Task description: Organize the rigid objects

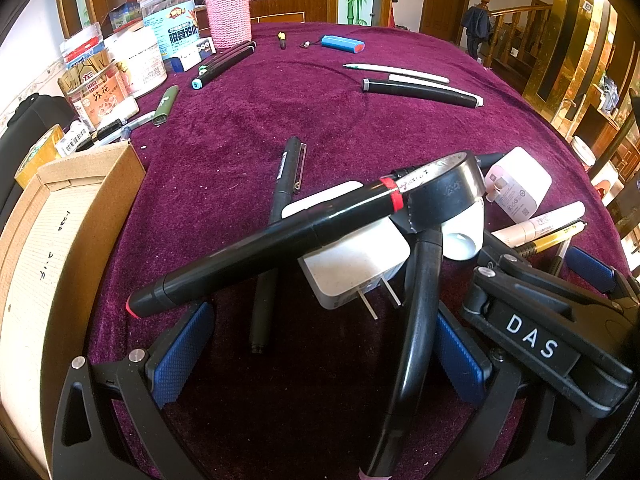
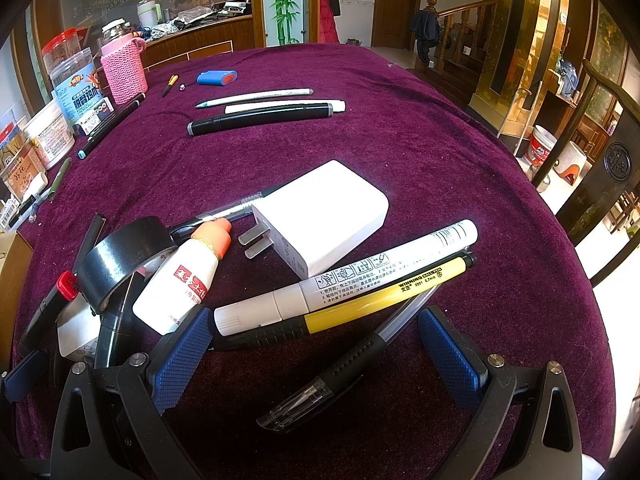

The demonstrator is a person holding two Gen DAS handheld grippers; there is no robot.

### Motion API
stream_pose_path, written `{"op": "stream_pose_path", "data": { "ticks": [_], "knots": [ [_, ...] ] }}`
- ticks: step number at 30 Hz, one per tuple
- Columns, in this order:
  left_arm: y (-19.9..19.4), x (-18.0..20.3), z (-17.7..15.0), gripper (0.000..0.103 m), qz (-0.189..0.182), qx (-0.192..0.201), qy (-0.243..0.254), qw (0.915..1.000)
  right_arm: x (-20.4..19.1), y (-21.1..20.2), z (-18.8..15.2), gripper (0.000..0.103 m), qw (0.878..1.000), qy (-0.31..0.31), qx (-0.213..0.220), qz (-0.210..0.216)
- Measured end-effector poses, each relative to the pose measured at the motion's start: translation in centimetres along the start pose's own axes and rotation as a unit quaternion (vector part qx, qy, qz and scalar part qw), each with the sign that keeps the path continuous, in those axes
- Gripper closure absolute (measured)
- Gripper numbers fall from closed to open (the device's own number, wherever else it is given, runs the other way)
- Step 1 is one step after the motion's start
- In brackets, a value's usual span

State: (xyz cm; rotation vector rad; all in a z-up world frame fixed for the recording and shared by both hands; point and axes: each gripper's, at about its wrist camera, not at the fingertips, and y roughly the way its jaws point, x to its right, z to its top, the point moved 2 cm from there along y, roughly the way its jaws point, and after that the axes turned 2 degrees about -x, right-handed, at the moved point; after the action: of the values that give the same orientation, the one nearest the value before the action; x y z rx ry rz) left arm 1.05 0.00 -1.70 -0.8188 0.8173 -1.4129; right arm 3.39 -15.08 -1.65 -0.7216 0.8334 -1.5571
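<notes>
Wide-open right gripper (image 2: 316, 356) around clear pen (image 2: 340, 364), beside yellow "WINNING" pen (image 2: 384, 292).

Heaped just beside white charger (image 2: 320, 216): black tape roll (image 2: 120, 256), tilted; glue bottle (image 2: 180, 280), lying; white marker (image 2: 348, 276), yellow pen (image 2: 360, 304), clear pen (image 2: 340, 364), lying crossed in front.

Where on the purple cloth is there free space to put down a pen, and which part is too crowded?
The purple cloth is bare right of the white charger, and between the charger and the black marker farther back. It is crowded at the near left, around the black tape roll and the glue bottle, and along the jars.
</notes>
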Motion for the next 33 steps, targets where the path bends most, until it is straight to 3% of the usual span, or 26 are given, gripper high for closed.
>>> {"op": "stream_pose_path", "data": {
  "ticks": [7, 13, 18, 25, 33],
  "knots": [
    [0.0, 0.0, -0.1, 0.0, -0.002, 0.0, 0.006, 1.0, -0.1, 0.0, 0.0, 0.001, 1.0, 0.0, 0.0, 0.0],
    [-0.8, -0.6, -1.1, 0.001, -0.043, -0.013, 0.057, 0.9974, -0.1, 0.0, 0.0, 0.001, 1.0, 0.0, 0.0, 0.0],
    [-1.2, -0.1, -1.6, 0.0, -0.033, -0.001, 0.056, 0.9979, -0.1, 0.0, 0.0, 0.001, 1.0, -0.003, 0.0, 0.004],
    [-1.0, -0.3, -1.3, 0.0, -0.031, -0.001, 0.054, 0.9981, 0.4, -0.2, 0.0, 0.001, 0.998, -0.042, -0.032, 0.044],
    [-0.9, -0.3, -1.2, 0.0, -0.028, -0.002, 0.054, 0.9981, 0.1, -0.2, -0.1, 0.001, 0.997, -0.051, -0.037, 0.036]
  ]
}}
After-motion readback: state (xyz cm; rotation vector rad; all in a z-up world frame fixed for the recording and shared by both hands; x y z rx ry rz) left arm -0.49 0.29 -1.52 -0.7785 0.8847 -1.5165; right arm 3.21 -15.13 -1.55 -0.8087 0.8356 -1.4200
